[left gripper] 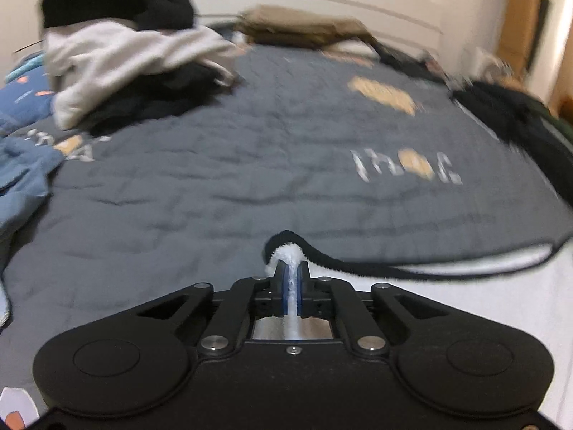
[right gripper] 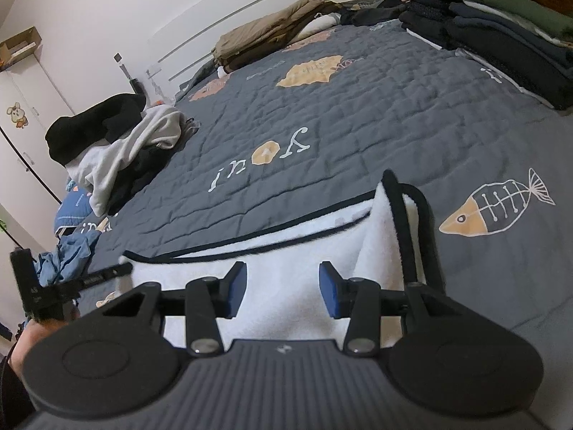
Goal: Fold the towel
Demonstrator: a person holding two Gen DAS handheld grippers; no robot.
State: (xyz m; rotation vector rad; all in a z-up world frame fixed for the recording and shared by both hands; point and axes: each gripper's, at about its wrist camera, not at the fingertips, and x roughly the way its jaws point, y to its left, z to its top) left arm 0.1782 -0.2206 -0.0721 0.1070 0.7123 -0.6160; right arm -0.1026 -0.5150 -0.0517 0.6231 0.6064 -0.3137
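A white towel [right gripper: 286, 251] with a black border lies on the grey quilt [right gripper: 358, 125] at the near edge of the bed. Its right end is folded up into a raised flap [right gripper: 386, 215]. My left gripper [left gripper: 292, 268] is shut on a corner of the towel [left gripper: 465, 286], with white pile and black trim bunched between the blue pads [left gripper: 284, 286]. In the right wrist view, that gripper reaches the towel's left corner from the side. My right gripper [right gripper: 283, 279] is open just over the towel's middle, its blue pads [right gripper: 236, 286] apart and not pressing on the cloth.
A loose heap of black, white and grey clothes [right gripper: 118, 150] sits on the left of the bed, with a blue garment [right gripper: 68, 258] nearer. A stack of folded dark clothes [right gripper: 501, 28] stands at the right edge. A brown garment [right gripper: 272, 32] lies by the headboard.
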